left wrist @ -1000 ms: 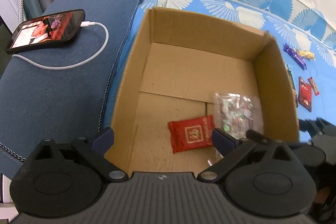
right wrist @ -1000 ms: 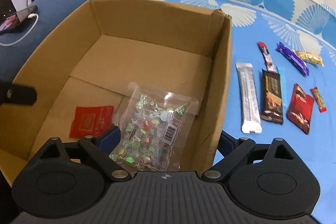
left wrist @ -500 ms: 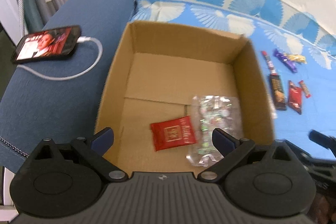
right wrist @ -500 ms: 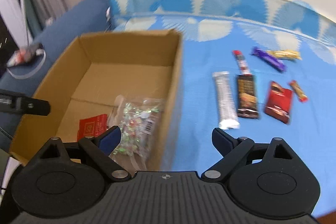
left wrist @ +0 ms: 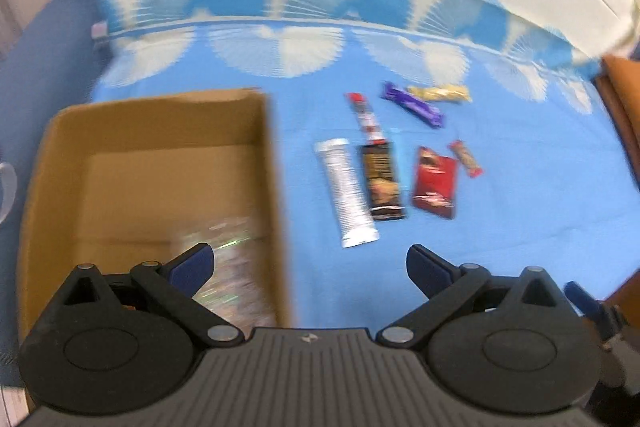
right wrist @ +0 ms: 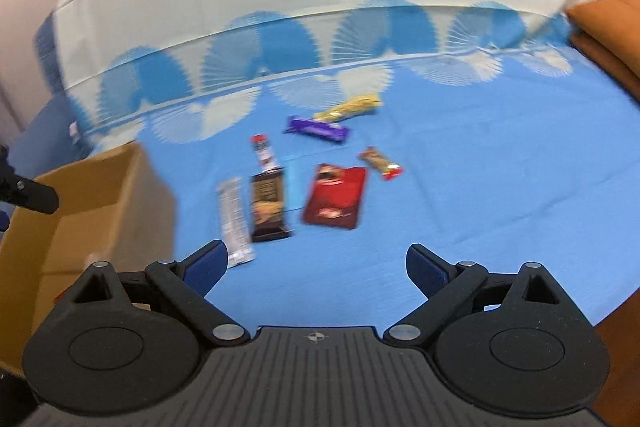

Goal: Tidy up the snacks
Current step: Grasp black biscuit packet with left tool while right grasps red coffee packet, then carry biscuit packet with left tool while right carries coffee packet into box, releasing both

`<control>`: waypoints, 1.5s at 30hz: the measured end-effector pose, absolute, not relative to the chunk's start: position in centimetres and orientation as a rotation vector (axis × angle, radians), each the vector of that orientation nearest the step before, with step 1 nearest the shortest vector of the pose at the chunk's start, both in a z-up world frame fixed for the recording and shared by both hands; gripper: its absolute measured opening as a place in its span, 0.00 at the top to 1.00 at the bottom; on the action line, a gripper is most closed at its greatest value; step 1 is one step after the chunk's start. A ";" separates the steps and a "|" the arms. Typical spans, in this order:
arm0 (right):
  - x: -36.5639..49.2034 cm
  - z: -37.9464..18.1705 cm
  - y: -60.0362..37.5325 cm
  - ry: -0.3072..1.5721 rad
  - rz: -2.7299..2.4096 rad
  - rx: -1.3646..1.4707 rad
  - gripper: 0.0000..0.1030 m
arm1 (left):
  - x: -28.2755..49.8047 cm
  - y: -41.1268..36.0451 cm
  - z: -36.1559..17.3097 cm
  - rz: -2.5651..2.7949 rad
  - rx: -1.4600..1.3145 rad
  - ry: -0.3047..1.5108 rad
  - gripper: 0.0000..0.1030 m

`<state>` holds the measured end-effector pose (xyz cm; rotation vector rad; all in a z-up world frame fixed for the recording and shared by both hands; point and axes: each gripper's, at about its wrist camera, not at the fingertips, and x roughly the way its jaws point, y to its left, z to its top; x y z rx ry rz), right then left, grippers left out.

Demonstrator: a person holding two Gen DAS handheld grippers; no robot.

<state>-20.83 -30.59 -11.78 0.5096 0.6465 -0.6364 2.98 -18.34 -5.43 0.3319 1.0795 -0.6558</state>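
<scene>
Snack bars (right wrist: 268,207) laid out on blue patterned cloth (right wrist: 500,167), right of cardboard box (left wrist: 160,155), candy bag (left wrist: 228,267) seen inside, left hand-held gripper (left wrist: 310,263) and right hand-held gripper (right wrist: 316,261) both spread wide, empty.

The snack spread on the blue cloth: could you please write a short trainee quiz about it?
1. True or false: the left gripper holds a snack.
2. How many snacks lie outside the box?
3. Which wrapper lies nearest the box: (a) silver stick, (b) red pouch, (c) purple bar?

Key: 1 false, its fingers stand apart with nothing between them; 2 seven; 3 a.
</scene>
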 end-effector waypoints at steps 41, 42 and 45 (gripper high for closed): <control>-4.2 -27.0 -39.2 0.790 -0.551 0.269 0.49 | 11.4 -39.9 -23.8 -0.631 0.586 1.235 0.57; -4.9 -26.8 -39.2 0.794 -0.564 0.295 0.50 | 11.1 -39.6 -23.3 -0.642 0.582 1.229 0.57; -7.4 -26.0 -39.5 0.777 -0.609 0.365 0.52 | 10.3 -38.2 -21.9 -0.672 0.548 1.226 0.57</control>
